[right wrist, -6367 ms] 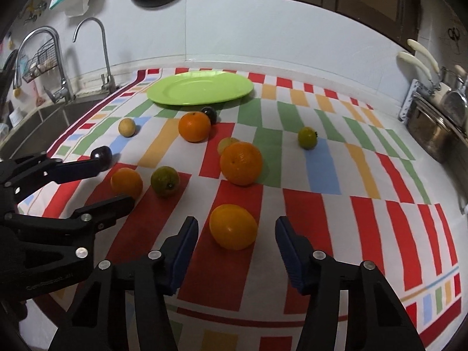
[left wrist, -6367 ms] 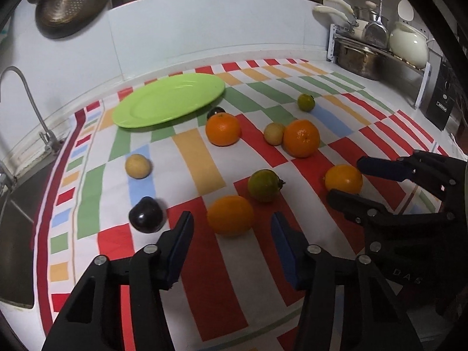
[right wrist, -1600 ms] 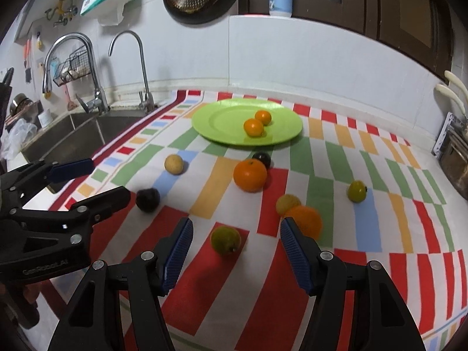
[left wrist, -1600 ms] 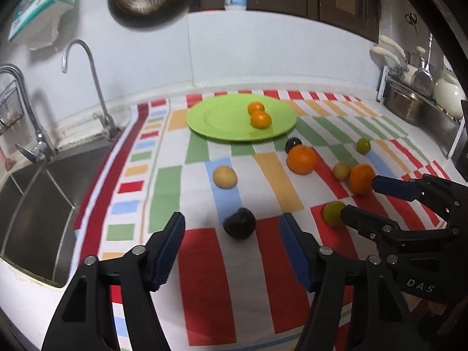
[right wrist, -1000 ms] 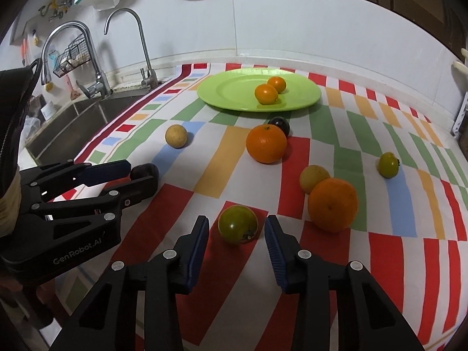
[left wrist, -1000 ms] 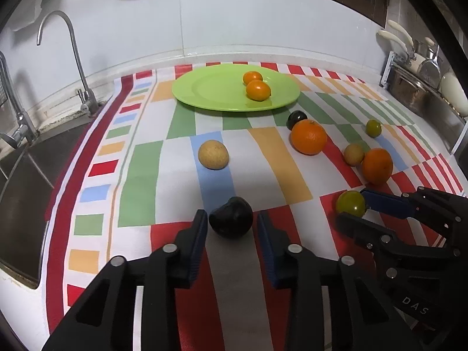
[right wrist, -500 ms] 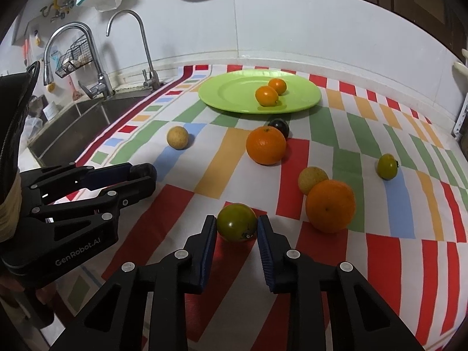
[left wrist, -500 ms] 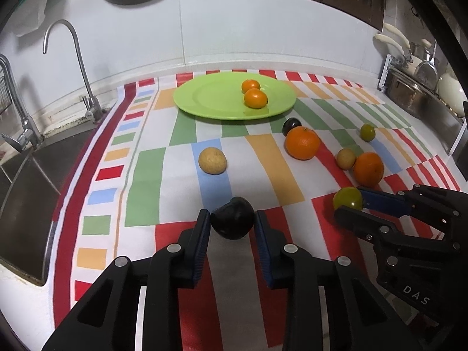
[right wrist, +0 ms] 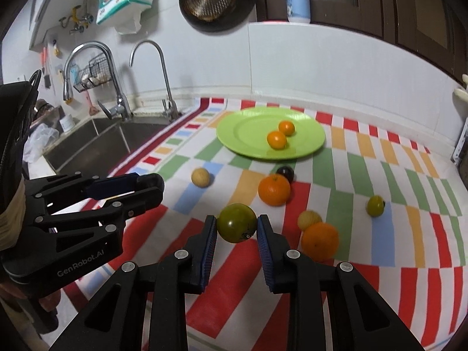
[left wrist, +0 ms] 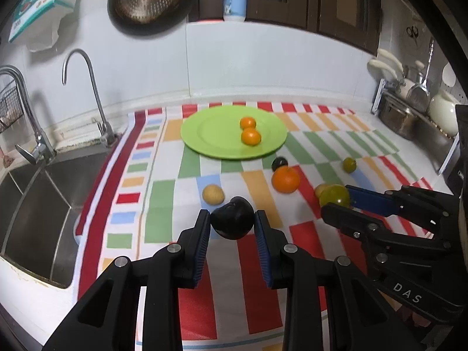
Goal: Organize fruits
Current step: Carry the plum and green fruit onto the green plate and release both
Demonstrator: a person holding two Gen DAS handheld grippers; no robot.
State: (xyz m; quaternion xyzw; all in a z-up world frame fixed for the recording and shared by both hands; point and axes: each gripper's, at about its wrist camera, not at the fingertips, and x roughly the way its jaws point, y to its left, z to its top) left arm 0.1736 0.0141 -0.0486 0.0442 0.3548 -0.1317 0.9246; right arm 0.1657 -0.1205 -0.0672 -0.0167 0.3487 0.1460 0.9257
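Note:
My left gripper [left wrist: 232,219] is shut on a dark plum-like fruit [left wrist: 232,221], held above the striped cloth. In the right wrist view my right gripper [right wrist: 237,226] is shut on a green round fruit [right wrist: 237,226], also lifted off the cloth. The same green fruit [left wrist: 335,195] shows at the right of the left wrist view, in the right gripper's fingers. At the back lies a green plate [left wrist: 213,137] with two small oranges [left wrist: 250,136] on it. On the cloth lie a large orange [left wrist: 285,179], a tan fruit [left wrist: 213,194], a small dark fruit [left wrist: 279,163] and a small green fruit [left wrist: 349,164].
A steel sink [left wrist: 32,204] with taps [left wrist: 96,99] borders the cloth on the left. A rack with pots [left wrist: 409,111] stands at the right. Another orange [right wrist: 319,241] and a yellowish fruit [right wrist: 309,219] lie right of my right gripper. The white wall [left wrist: 263,58] closes the back.
Both grippers have closed on their fruits and lifted them off the cloth. The dark fruit and the green fruit now hang above the counter.

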